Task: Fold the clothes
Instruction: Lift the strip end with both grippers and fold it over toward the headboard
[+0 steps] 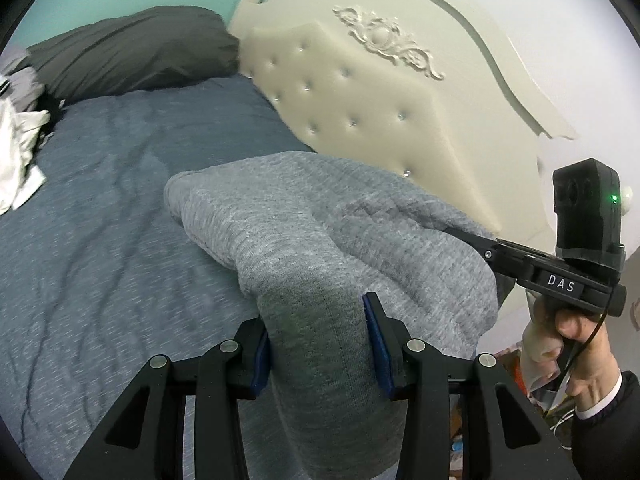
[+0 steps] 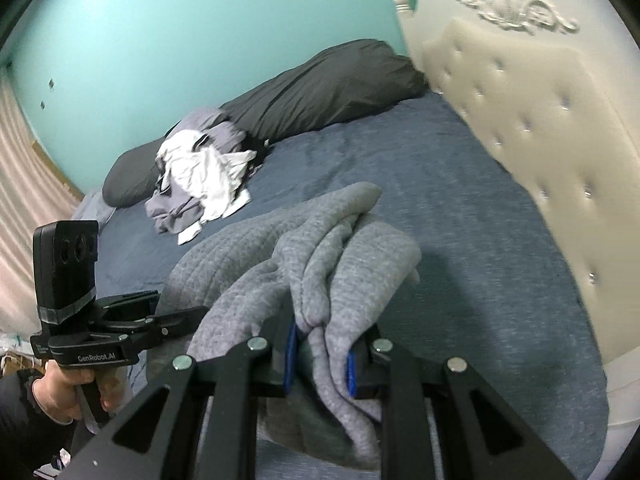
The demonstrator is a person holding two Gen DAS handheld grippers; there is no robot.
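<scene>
The grey sweatshirt (image 1: 320, 216) hangs between your two grippers above the blue bedspread (image 1: 100, 208), raised clear of it near you while its far, rounded edge sags toward the bed in front of the tufted headboard (image 1: 360, 92). Its long axis runs side to side, from one of your hands to the other, so what counts for the coming move is that the free bulk of the cloth lies ahead of and below both sets of fingers, not beside them. Your left gripper (image 1: 318, 344) is clamped on a thick, darker ribbed band of the garment, the blue pads pressing on either side of it. Your right gripper (image 2: 320, 356) is pinched much narrower on a bunched ridge of the fabric, several folds gathered between its pads. In the left wrist view the right gripper reaches in from the right with its tips buried in the cloth; both hands look about equally near the garment, since each already holds an end. I would judge that the next fold depends on keeping the two held ends level and carrying them forward together over the hanging part. The pile of unfolded white and grey clothes (image 2: 204, 176) sits well apart, by the dark pillows (image 2: 320, 88), and should not interfere.
</scene>
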